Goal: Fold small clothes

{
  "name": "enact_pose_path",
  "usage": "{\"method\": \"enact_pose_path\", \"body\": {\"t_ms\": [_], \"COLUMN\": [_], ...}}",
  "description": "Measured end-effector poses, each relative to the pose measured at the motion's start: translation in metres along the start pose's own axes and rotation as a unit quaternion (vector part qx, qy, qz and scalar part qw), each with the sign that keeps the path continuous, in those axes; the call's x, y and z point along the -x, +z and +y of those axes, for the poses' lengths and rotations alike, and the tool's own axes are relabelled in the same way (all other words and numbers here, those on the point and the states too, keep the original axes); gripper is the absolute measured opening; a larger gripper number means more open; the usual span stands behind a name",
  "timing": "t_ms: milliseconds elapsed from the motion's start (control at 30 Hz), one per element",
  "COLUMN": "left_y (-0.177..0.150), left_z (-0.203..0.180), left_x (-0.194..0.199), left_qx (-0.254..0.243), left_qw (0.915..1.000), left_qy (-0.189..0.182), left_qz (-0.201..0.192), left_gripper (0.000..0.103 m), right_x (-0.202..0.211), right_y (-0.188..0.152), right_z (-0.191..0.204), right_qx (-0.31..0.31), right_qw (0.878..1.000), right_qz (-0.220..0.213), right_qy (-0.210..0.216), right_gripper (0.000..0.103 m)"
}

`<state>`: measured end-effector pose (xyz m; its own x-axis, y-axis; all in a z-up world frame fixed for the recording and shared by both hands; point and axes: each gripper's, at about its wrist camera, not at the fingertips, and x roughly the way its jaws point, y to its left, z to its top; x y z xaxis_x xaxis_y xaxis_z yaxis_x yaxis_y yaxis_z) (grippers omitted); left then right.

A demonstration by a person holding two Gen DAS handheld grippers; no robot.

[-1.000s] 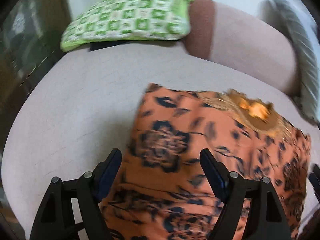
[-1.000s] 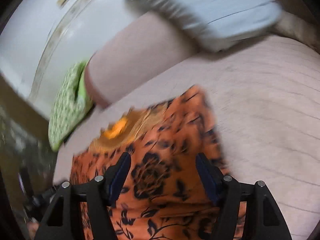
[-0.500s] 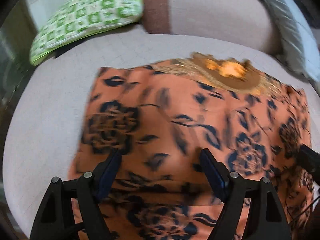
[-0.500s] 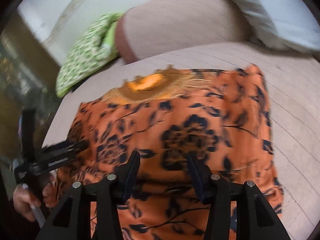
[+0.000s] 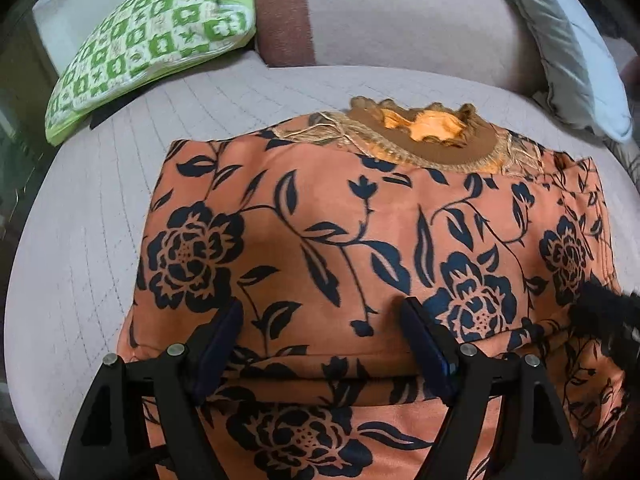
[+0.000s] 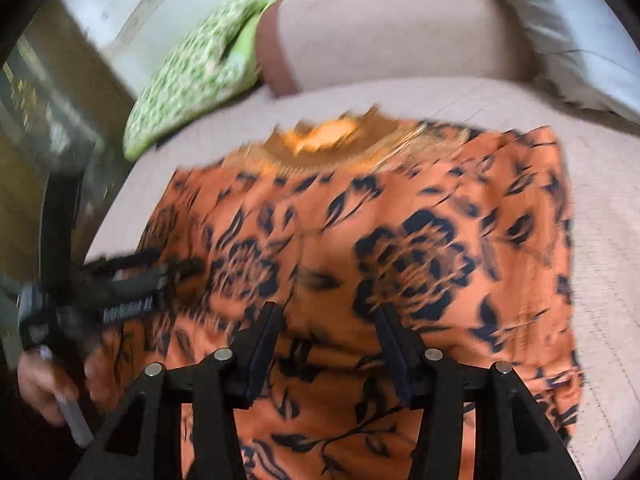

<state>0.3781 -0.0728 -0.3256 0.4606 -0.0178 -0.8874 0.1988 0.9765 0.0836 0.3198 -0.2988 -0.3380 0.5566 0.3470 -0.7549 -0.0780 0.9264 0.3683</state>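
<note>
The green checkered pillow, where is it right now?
The green checkered pillow sits at the upper left in both views, on the sofa seat beside the backrest, behind the orange flowered top.

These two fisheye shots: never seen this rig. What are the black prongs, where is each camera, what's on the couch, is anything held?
There is no robot. A person holds a hand-held gripper in each hand, and a camera on each looks forward along its two fingers.

The left view shows the left hand-held gripper with its jaws wide apart over an orange floral garment. The right view, which is blurred, shows the right hand-held gripper over the same garment, jaws apart; the other tool appears at its left edge.

The garment lies spread on a beige sofa seat, neckline toward the backrest. A green checked cushion and a grey pillow sit behind it. Neither gripper visibly pinches the cloth.
</note>
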Motion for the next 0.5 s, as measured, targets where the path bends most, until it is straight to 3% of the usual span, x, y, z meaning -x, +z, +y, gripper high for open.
{"method": "enact_pose_path", "body": {"t_ms": [67,133,300,367,500], "left_y": [-0.002,-0.002,0.002,0.003,0.003], "left_z": [-0.004,-0.002,0.012,0.018,0.024], "left_x": [-0.007,-0.007,0.002,0.0,-0.016], "left_qx": [-0.008,-0.002,0.031,0.042,0.055], "left_qw": [0.9999,0.9999,0.9995,0.9991,0.9984], "left_qy": [0.007,0.001,0.0,0.002,0.005], "left_qz": [0.008,0.011,-0.004,-0.002,0.013], "left_gripper": [0.082,0.082,0.082,0.082,0.087], "right_x": [0.0,-0.013,0.011,0.016,0.002], "right_y": [0.001,-0.001,0.006,0.007,0.002], "right_z": [-0.007,-0.022,-0.028,-0.034,-0.07], "right_qx": [-0.016,-0.033,-0.053,-0.067,-0.143], "right_qw": [1.0,0.998,0.998,0.997,0.989], "right_qz": [-0.006,0.02,-0.015,-0.032,-0.006], "right_qy": [-0.025,-0.055,-0.024,-0.033,-0.028], "right_gripper": [0.054,0.05,0.05,0.051,0.051]}}
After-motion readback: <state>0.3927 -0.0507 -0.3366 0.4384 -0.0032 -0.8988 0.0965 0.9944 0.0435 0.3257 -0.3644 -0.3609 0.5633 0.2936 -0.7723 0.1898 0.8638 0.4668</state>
